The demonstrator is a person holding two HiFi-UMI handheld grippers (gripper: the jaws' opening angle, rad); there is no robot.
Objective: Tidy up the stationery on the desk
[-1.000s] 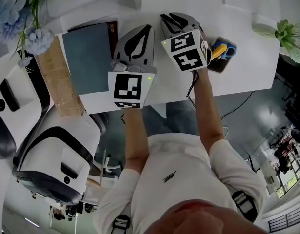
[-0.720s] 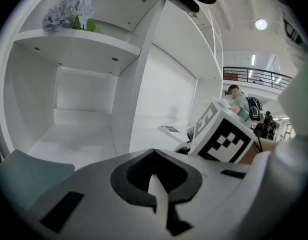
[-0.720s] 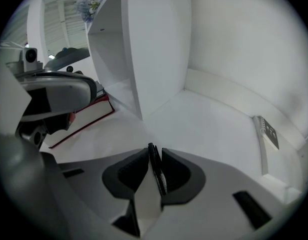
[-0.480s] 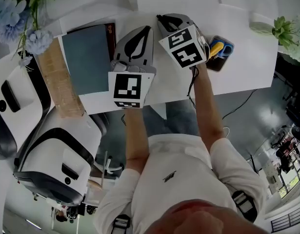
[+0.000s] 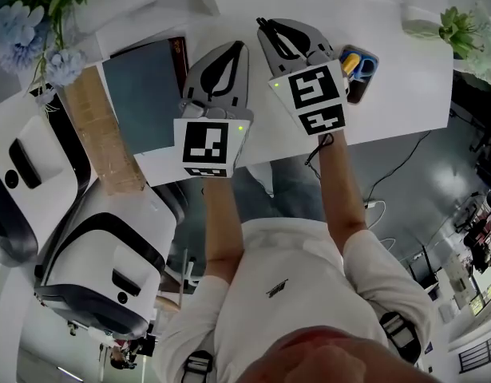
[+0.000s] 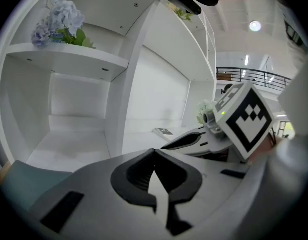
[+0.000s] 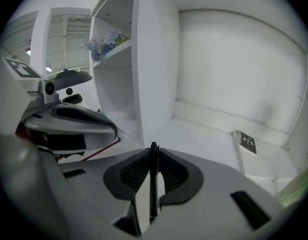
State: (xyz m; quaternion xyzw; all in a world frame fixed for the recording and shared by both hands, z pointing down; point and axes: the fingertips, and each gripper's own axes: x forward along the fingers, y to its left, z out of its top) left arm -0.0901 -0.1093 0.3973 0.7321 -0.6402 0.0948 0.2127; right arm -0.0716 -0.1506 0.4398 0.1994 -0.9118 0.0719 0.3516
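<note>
Black pen point(image 7: 153, 181) stands upright between the jaws of the right gripper point(image 7: 153, 149), low in the middle of the right gripper view. Only that view shows it: from the head view it cannot be picked out against the dark pads. The head view alone gives the desk point(image 5: 389, 110) from above, with blue flowers point(image 5: 21, 30) at upper left and a blue-grey notebook point(image 5: 141, 94) lying flat. Next come the left gripper point(image 5: 243, 48) and the right gripper, side by side at upper centre, and just right of them a dark pen pot point(image 5: 357, 91) with yellow and blue handles in it. The gripper views show instead a white shelf unit point(image 6: 128, 84) ahead, with a small marker card point(image 7: 246, 142) on its floor. The left gripper's jaws are clenched tip to tip with nothing between them. The right gripper's jaws have just been closing and now pinch the pen, both pads pressed against its thin shaft
</note>
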